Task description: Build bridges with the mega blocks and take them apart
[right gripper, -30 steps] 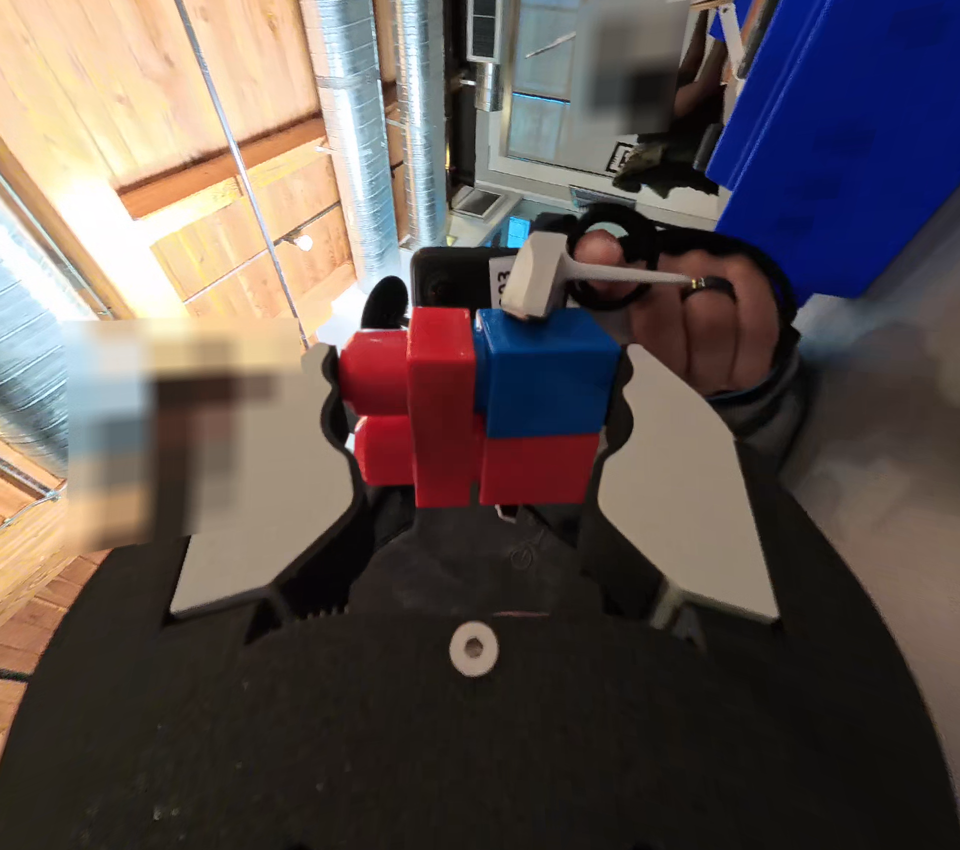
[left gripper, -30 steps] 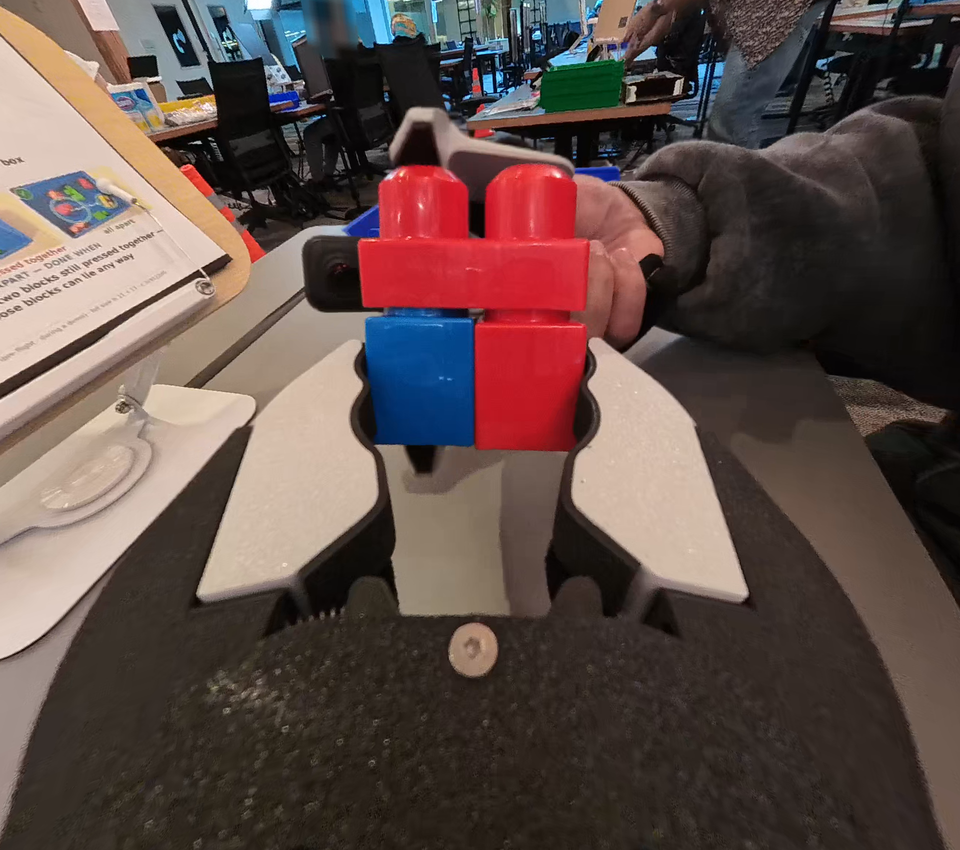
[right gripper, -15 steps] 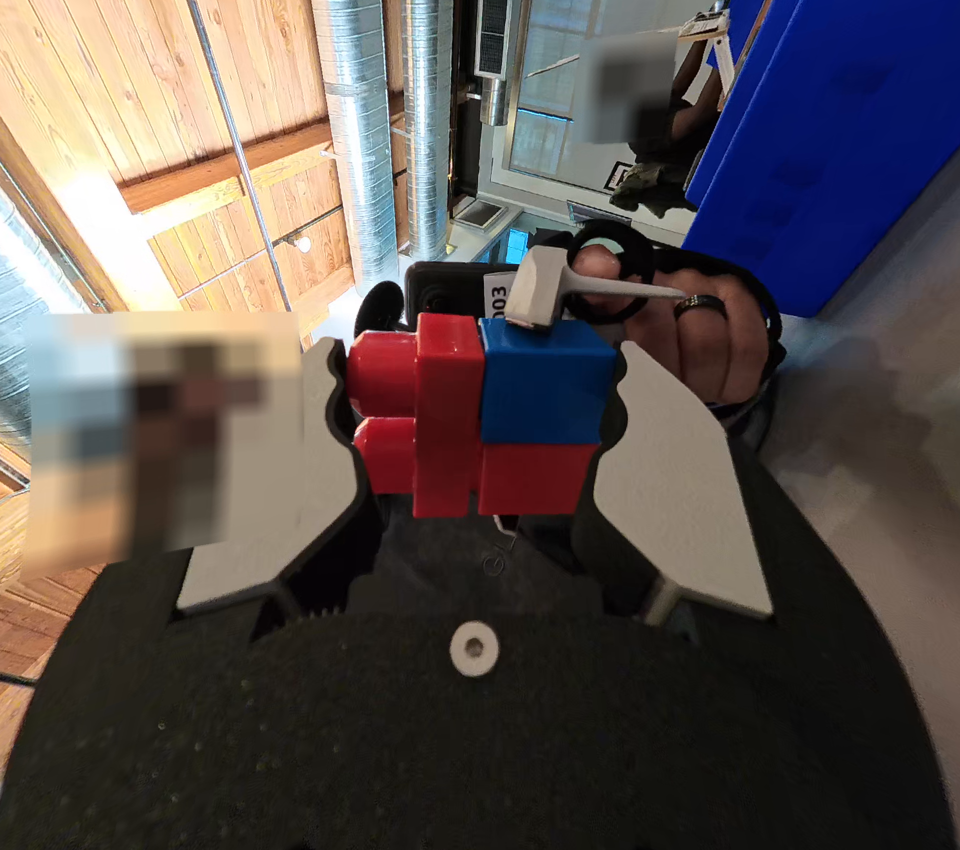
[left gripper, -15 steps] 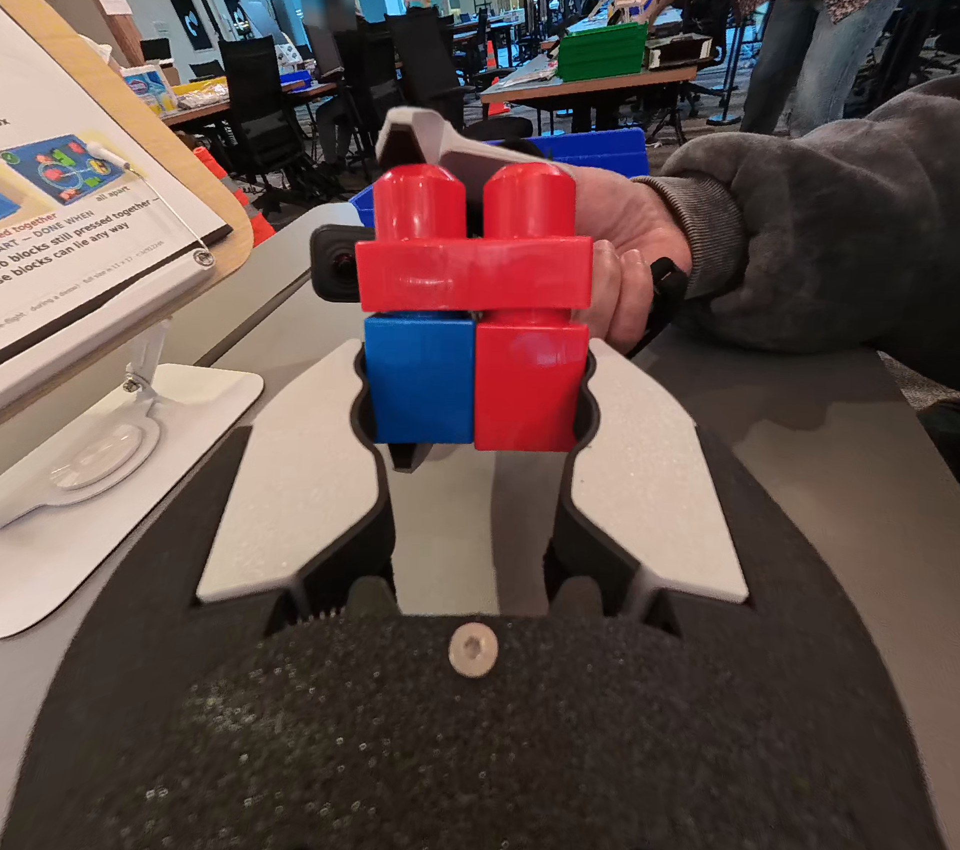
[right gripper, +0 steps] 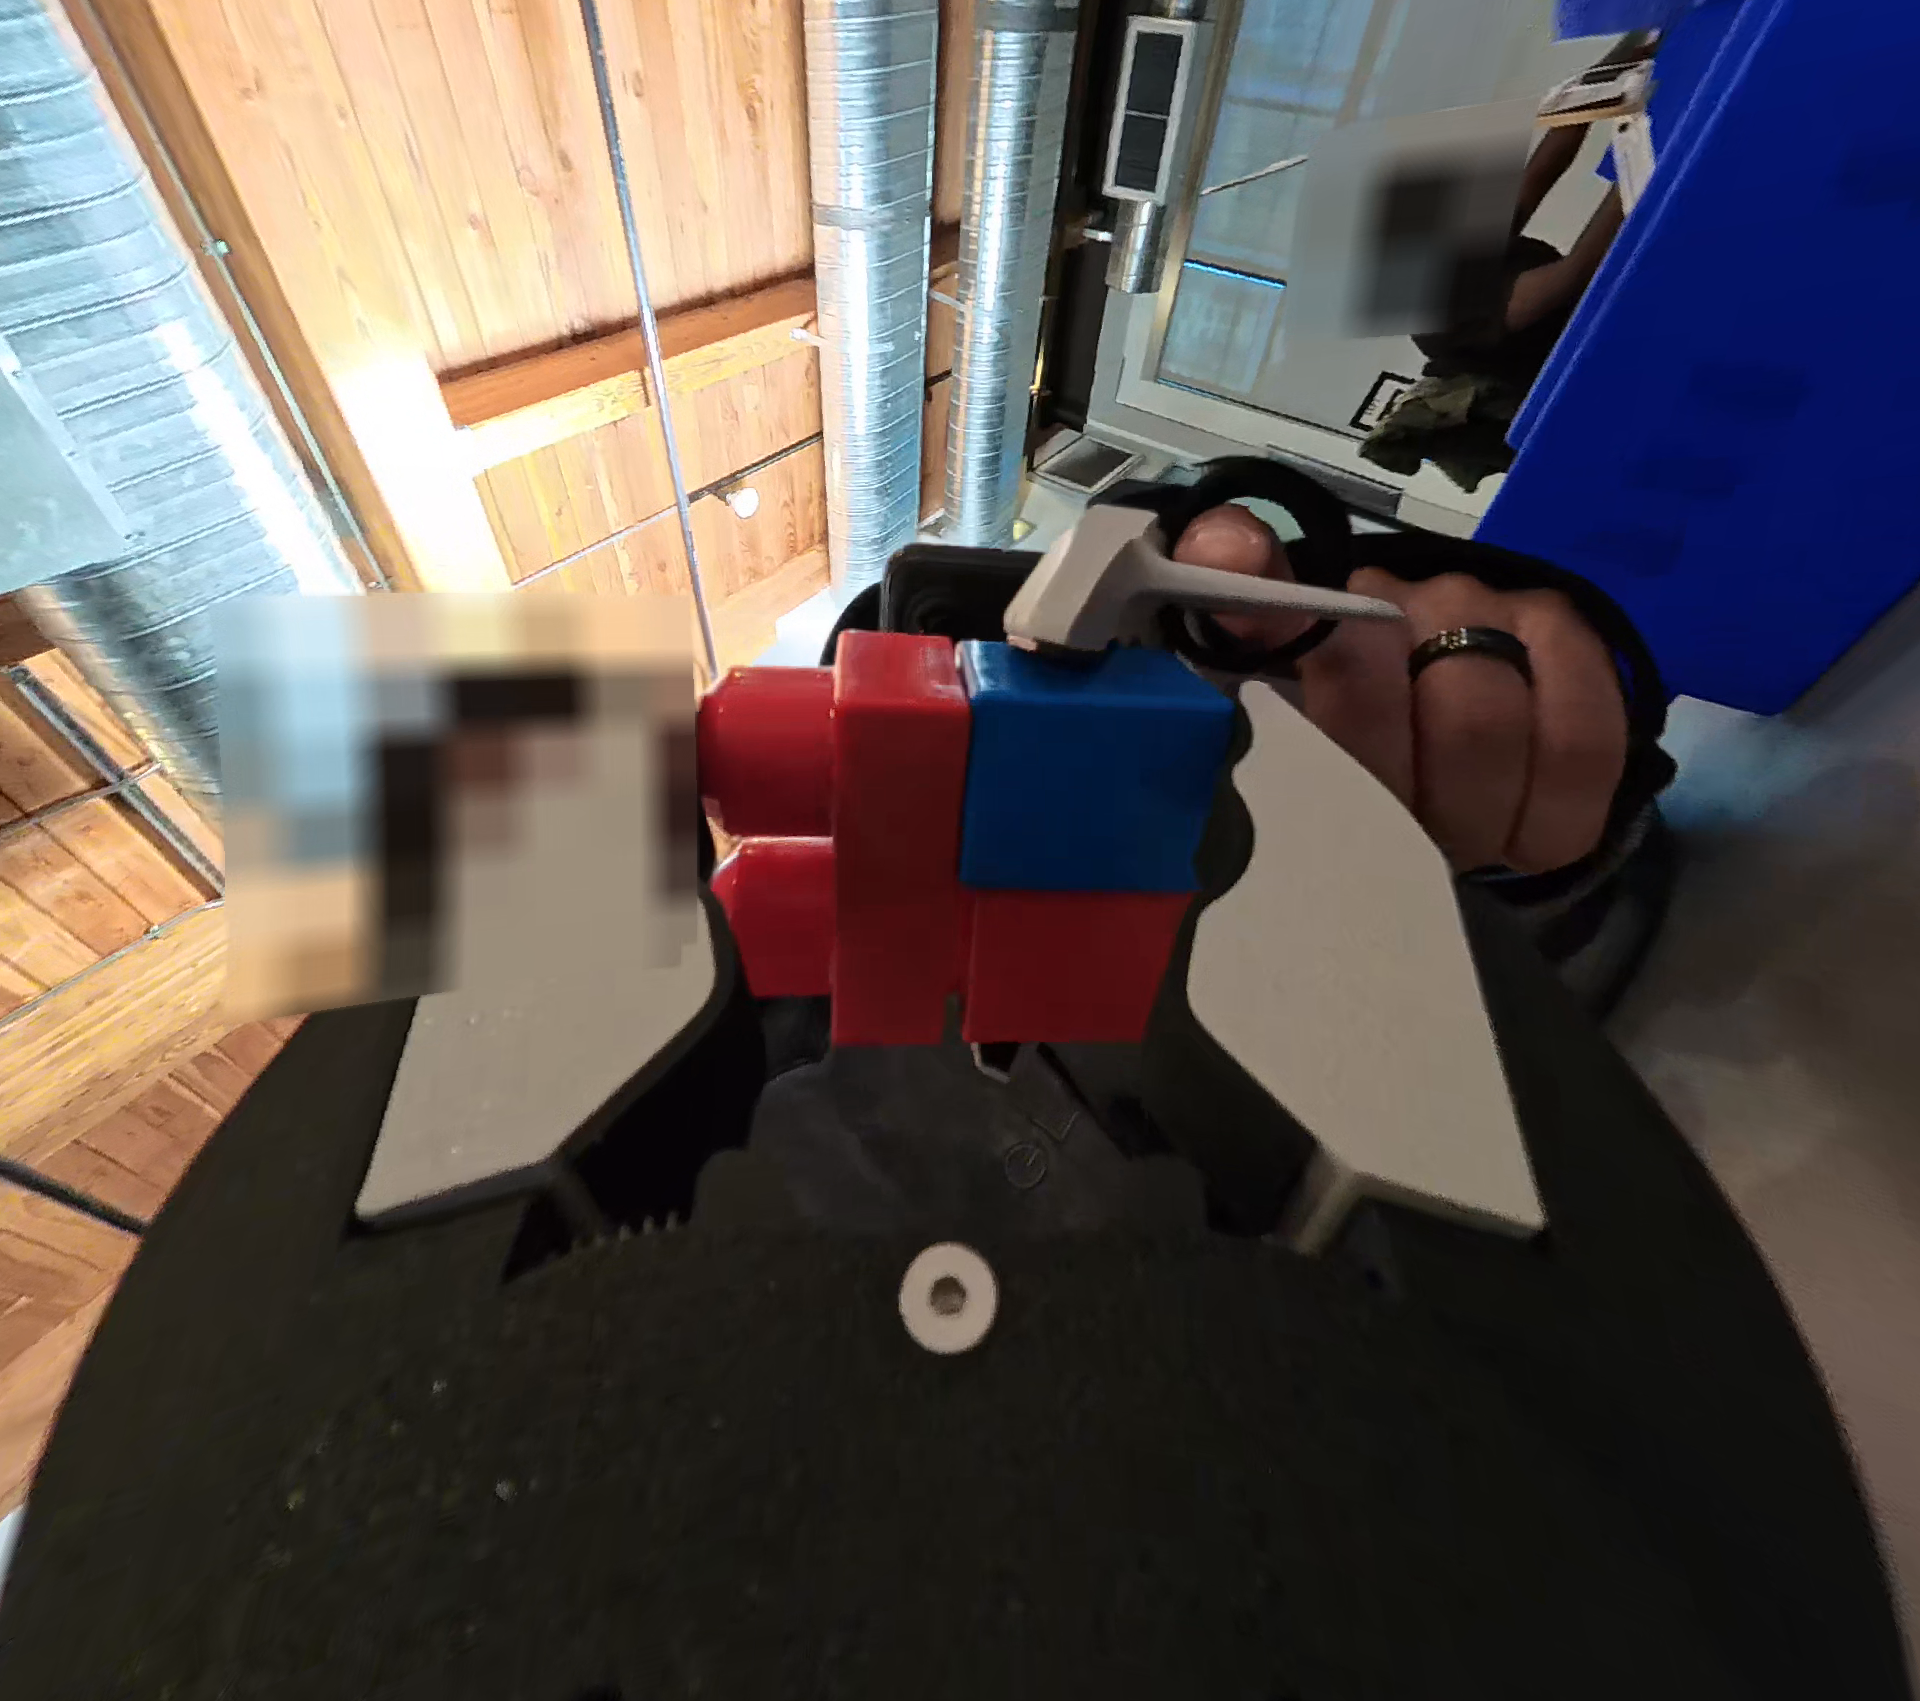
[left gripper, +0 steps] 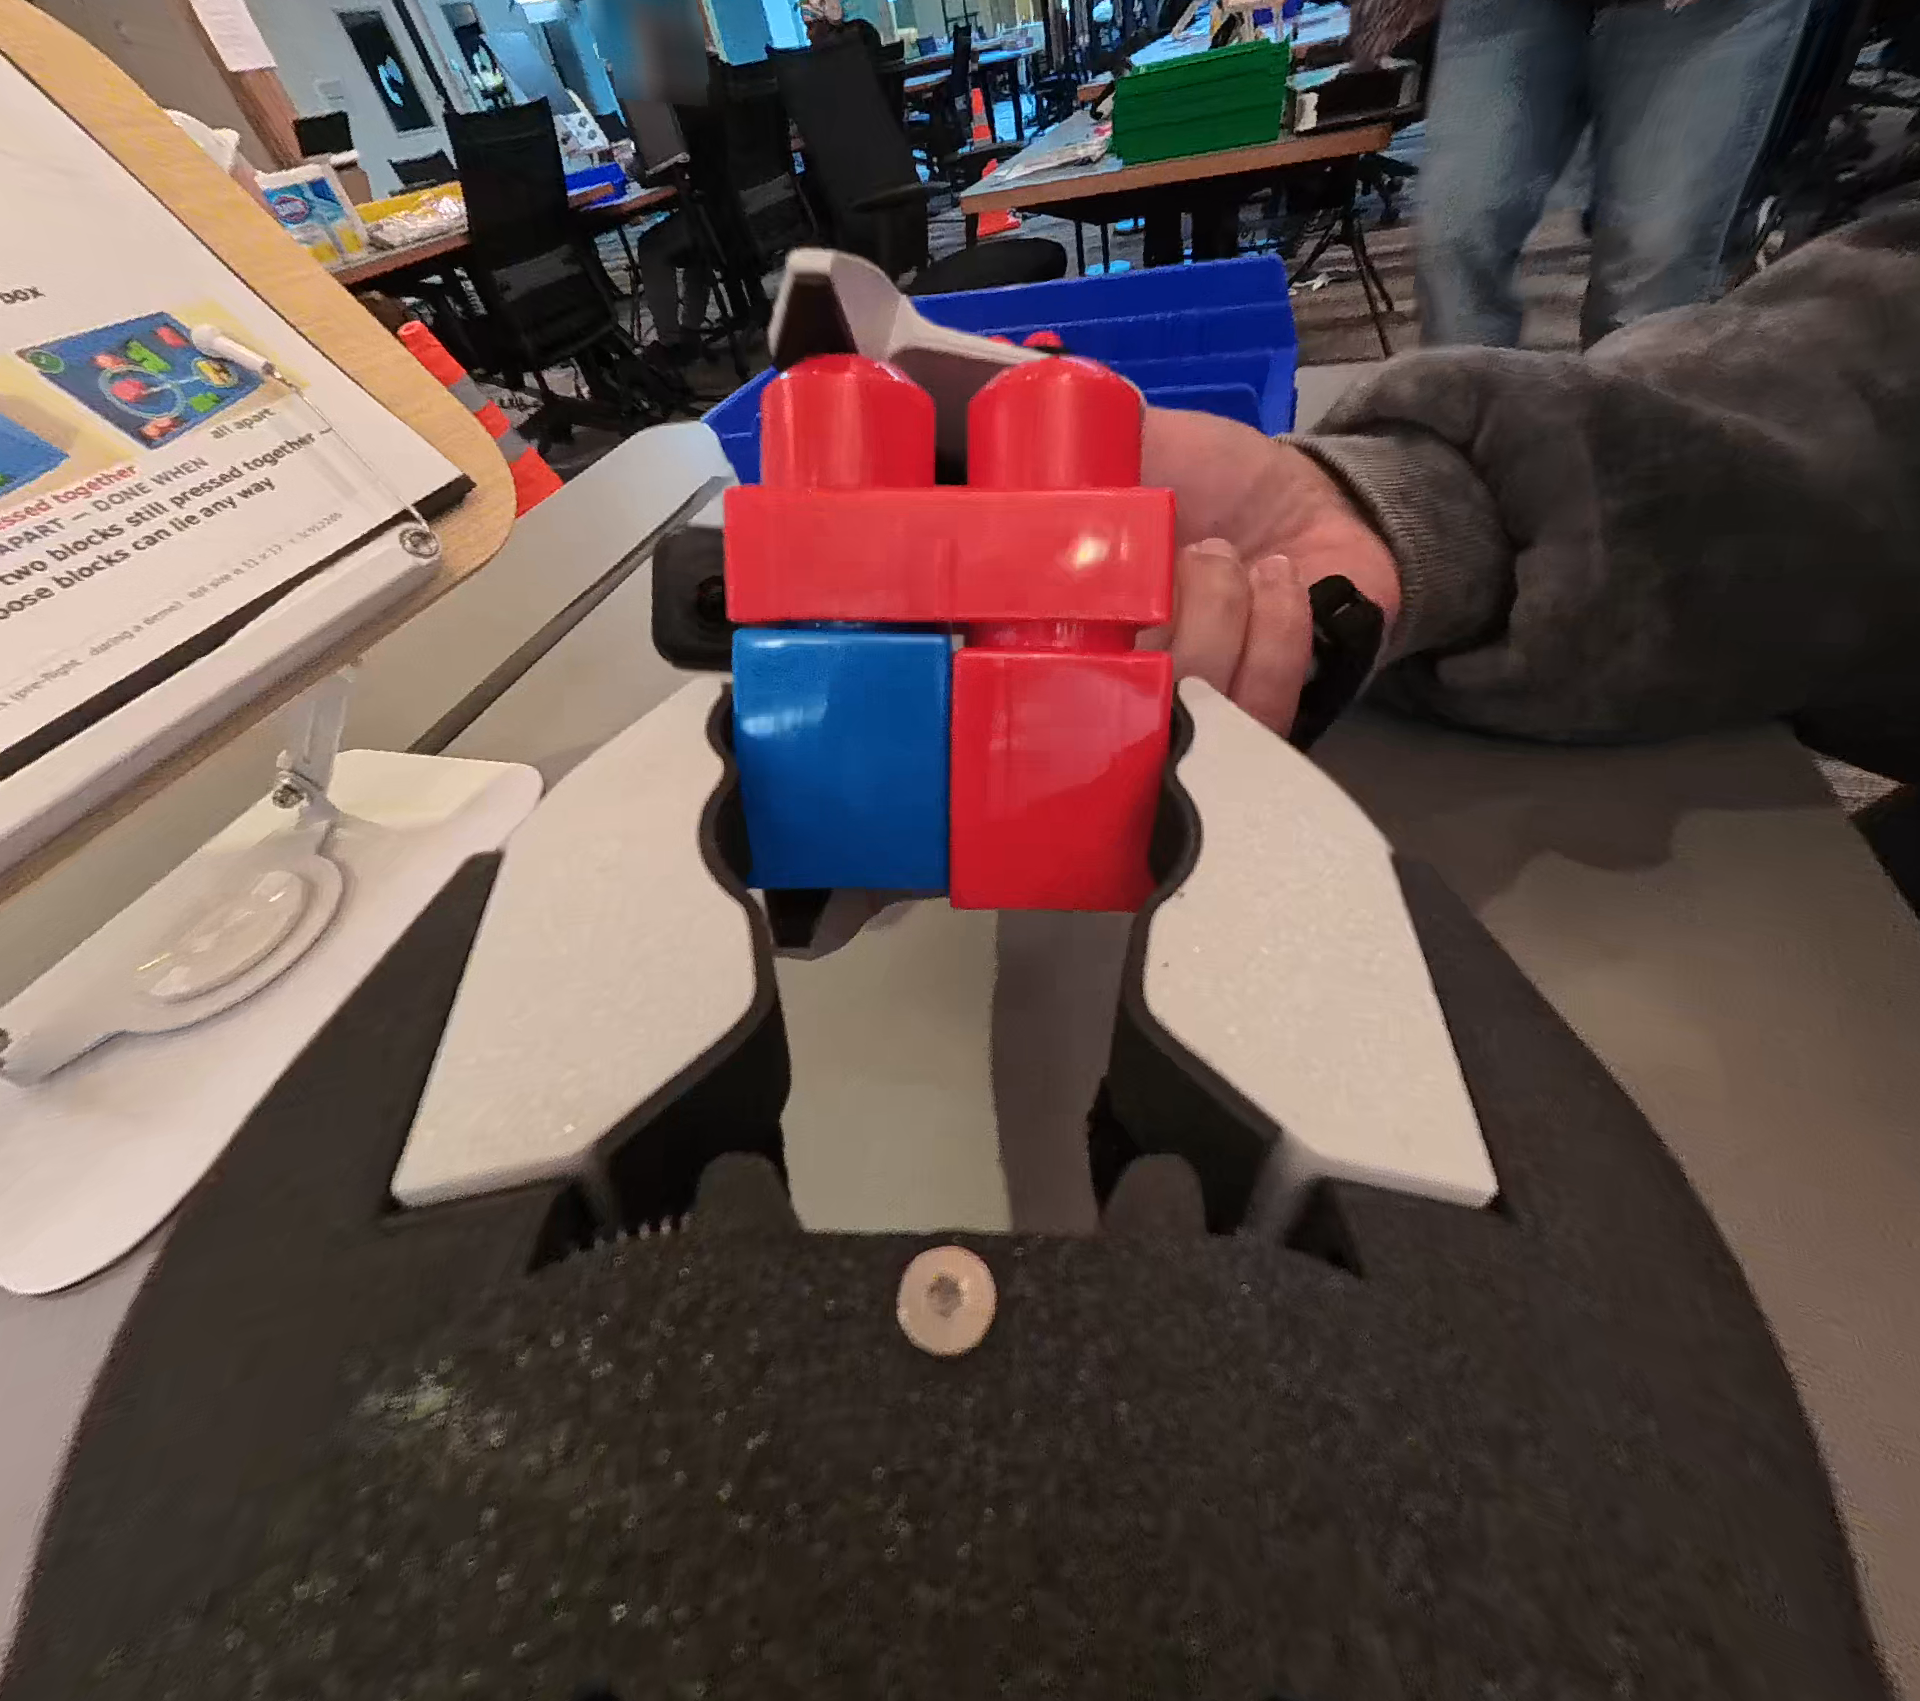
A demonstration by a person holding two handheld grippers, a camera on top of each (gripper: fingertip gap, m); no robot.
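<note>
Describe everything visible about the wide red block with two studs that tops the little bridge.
The wide red two-stud block is glossy moulded plastic, with two rounded cylindrical studs on a flat slab. It spans two single blocks, a blue cube block and a red cube block, pressed onto their tops. In the left wrist view it sits upright; the left gripper pinches the two lower blocks. In the right wrist view the stack lies sideways in the right gripper, one finger at the studs. A grey fingertip rises behind it.

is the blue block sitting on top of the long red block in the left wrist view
No, the blue block sits under the long red block, side by side with a small red block.
</note>
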